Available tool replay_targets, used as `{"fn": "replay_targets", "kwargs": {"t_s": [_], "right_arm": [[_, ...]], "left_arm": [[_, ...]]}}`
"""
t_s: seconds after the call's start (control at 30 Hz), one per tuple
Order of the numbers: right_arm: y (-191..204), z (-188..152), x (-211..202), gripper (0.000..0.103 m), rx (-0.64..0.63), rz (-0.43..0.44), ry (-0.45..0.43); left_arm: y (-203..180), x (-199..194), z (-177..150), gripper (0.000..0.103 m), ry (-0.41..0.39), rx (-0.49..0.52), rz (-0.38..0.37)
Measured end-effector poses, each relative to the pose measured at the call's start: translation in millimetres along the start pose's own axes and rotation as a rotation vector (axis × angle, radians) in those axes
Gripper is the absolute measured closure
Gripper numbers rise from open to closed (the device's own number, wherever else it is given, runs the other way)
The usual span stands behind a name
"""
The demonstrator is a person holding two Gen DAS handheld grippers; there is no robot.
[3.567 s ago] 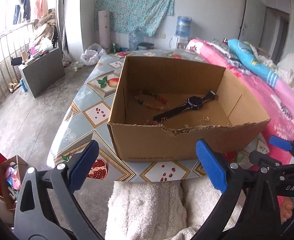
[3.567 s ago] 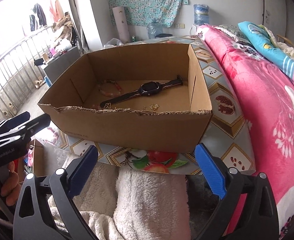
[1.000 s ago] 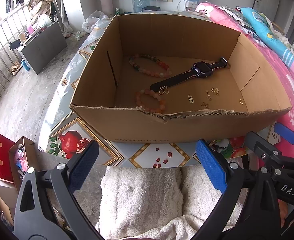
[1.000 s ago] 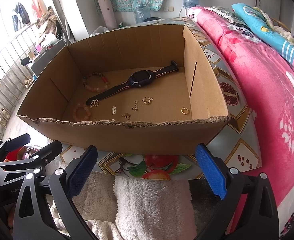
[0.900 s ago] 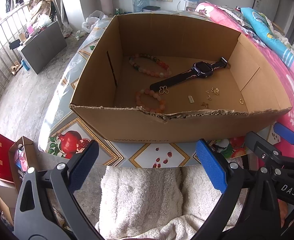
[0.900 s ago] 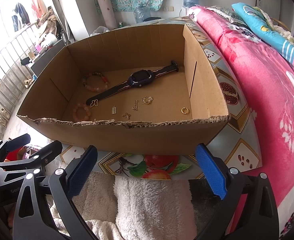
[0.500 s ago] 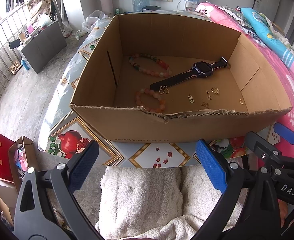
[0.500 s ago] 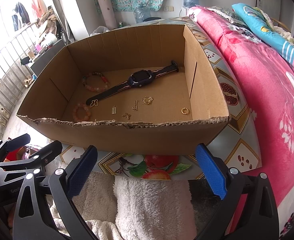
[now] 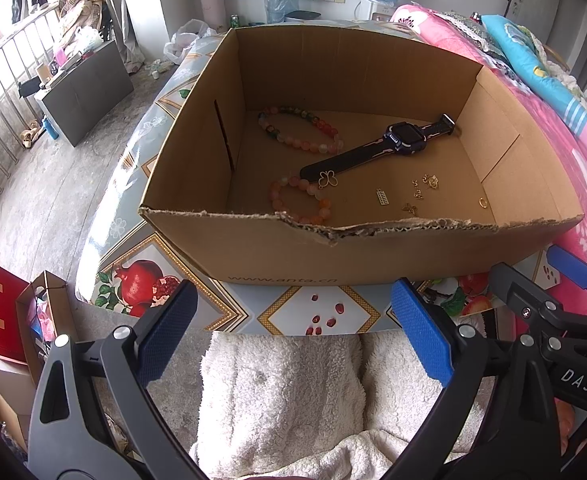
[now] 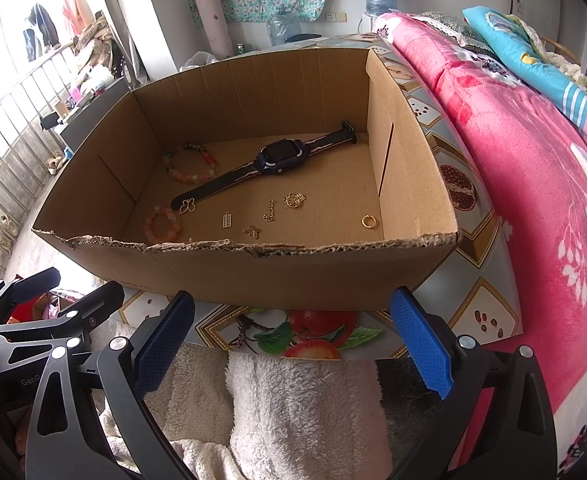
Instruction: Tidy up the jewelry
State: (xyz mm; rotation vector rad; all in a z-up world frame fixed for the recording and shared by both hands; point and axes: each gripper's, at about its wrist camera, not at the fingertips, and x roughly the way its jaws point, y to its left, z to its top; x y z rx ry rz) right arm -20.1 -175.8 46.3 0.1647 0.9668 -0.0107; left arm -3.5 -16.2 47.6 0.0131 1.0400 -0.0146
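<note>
An open cardboard box (image 9: 373,252) (image 10: 277,276) stands on a patterned table. Inside lie a dark watch (image 9: 403,139) (image 10: 281,158), a long bead bracelet (image 9: 299,128) (image 10: 191,166), a small pink bead bracelet (image 9: 299,200) (image 10: 161,224), a butterfly charm (image 9: 327,179) (image 10: 187,205), several small gold charms (image 9: 417,192) (image 10: 269,212) and a gold ring (image 9: 482,202) (image 10: 368,221). My left gripper (image 9: 293,336) and right gripper (image 10: 291,340) are both open and empty, held in front of the box's near wall, above a white fleece lap.
A pink flowered quilt (image 10: 533,160) lies along the right of the table. The table edge (image 9: 253,320) is just behind my fingers. Paper bags (image 9: 17,312) stand on the floor at left. The other gripper shows at the side of each view (image 9: 565,320) (image 10: 33,320).
Over 3.6 s both grippers rose and tilted down, so the box floor and its jewelry came into view. In the last second nothing has visibly moved.
</note>
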Motion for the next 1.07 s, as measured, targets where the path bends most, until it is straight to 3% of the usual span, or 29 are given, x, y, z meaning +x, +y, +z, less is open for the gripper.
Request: {"fn": "replay_targets", "kwargs": {"t_s": [1.07], "right_arm": [[0.1, -0.5, 0.1, 0.007, -0.001, -0.004, 0.004]], "left_arm": [[0.0, 0.7, -0.7, 0.009, 0.007, 0.003, 0.001]]}}
